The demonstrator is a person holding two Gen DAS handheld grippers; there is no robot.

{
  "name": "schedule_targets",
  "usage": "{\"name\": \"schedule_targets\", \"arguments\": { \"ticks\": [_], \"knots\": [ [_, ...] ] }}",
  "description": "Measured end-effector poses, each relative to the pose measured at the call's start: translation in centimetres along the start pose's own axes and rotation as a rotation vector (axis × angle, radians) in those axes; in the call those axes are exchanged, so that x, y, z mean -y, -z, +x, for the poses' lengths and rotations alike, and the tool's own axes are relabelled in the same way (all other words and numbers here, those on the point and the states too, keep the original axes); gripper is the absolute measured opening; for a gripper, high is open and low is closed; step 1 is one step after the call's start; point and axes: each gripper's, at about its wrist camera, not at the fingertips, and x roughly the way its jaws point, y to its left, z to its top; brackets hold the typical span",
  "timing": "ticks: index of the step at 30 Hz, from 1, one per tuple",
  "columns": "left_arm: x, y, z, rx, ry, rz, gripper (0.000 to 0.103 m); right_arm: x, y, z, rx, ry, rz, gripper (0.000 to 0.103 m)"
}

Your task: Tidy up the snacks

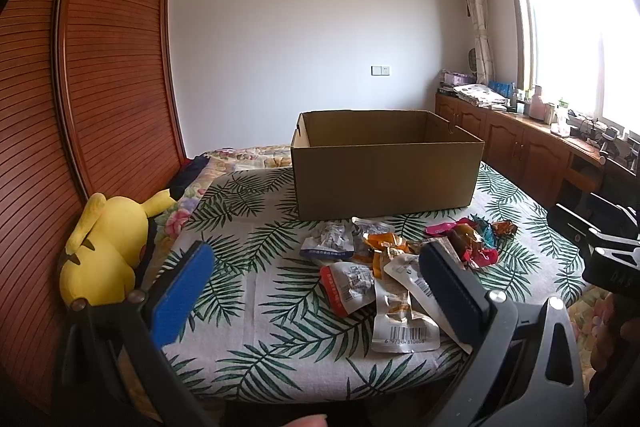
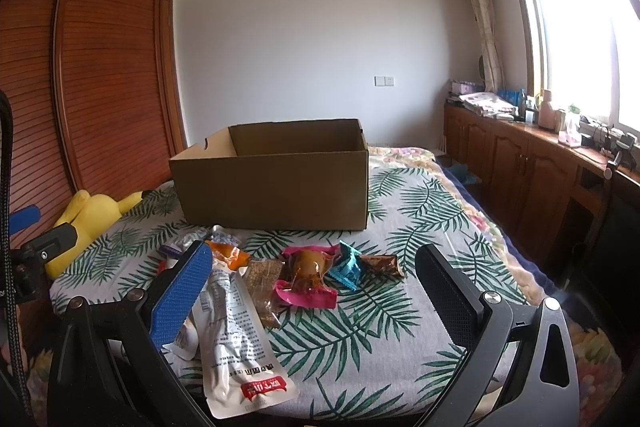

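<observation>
hovering with jaws spread wide and holding nothing, the left gripper (image 1: 316, 291) and right gripper (image 2: 314, 291) frame the scattered foil-and-plastic snack packets (image 2: 308, 275) ahead, ready for loading the open brown cardboard box (image 2: 276, 179) beyond.

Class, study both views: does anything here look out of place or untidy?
Yes. The snack packets lie scattered and overlapping on the leaf-print cover in front of the cardboard box. A yellow plush toy is slumped against the wardrobe.
</observation>
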Motion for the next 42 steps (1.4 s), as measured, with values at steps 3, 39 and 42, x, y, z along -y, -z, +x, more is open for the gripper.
{"name": "schedule_targets", "arguments": {
  "ticks": [3, 39, 42],
  "knots": [
    [0.2, 0.0, -0.1, 0.001, 0.003, 0.001, 0.103, 0.0, 0.1, -0.1, 0.001, 0.0, 0.0, 0.103],
    [-0.6, 2.9, 5.3, -0.22, 0.076, 0.013, 0.103, -3.8, 3.8, 5.8, -0.247, -0.24, -0.131, 0.097],
    [-0.5, 3.3, 6.0, -0.25, 0.088, 0.015, 0.103, -4.5, 4.3, 7.0, -0.31, -0.297, -0.149, 0.091]
  ]
}}
